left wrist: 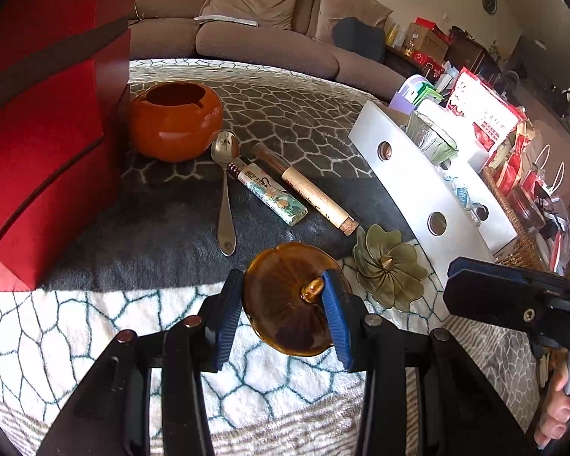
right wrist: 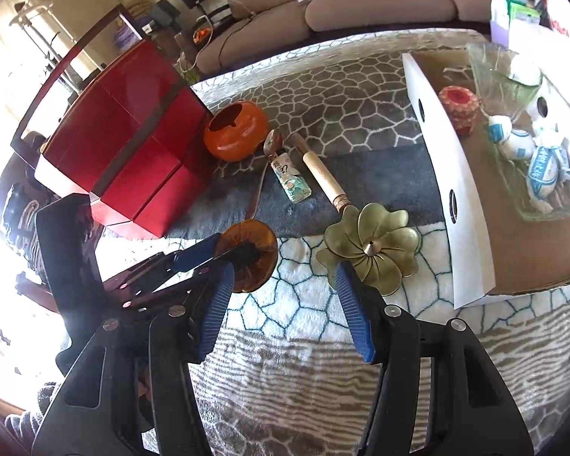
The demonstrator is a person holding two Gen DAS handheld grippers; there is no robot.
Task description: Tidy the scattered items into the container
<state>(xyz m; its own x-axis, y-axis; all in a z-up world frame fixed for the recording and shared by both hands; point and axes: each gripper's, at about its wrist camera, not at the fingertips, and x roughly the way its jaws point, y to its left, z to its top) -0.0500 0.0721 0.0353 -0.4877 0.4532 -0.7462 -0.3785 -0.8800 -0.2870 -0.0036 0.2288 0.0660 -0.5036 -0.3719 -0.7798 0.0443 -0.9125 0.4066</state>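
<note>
Between the blue pads of our left gripper [left wrist: 283, 306] we record an amber glass dish [left wrist: 285, 304], its knob against the right pad; the jaws straddle it, but we cannot tell whether they clamp it. Our right gripper [right wrist: 285, 296] stands released, nothing between its pads, with the right pad just beside a green flower-shaped dish [right wrist: 372, 250].

Further out on the patterned fleece cover [left wrist: 95, 323], mid-surface: a spoon [left wrist: 224, 190], a lighter [left wrist: 271, 192] and a corked tube [left wrist: 307, 186], lying side by side. Beyond them, an orange ashtray [left wrist: 174, 121] touching a red lacquer box [left wrist: 45, 125] at the cover's left edge. At the right edge, a white cardboard tray [right wrist: 448, 174] holding a glass dish [right wrist: 543, 174] of wrapped sweets.

Behind the far edge, a beige sofa [left wrist: 266, 34].

Both grippers point steeply downward; a hand [left wrist: 558, 406] grips the right gripper's handle.
</note>
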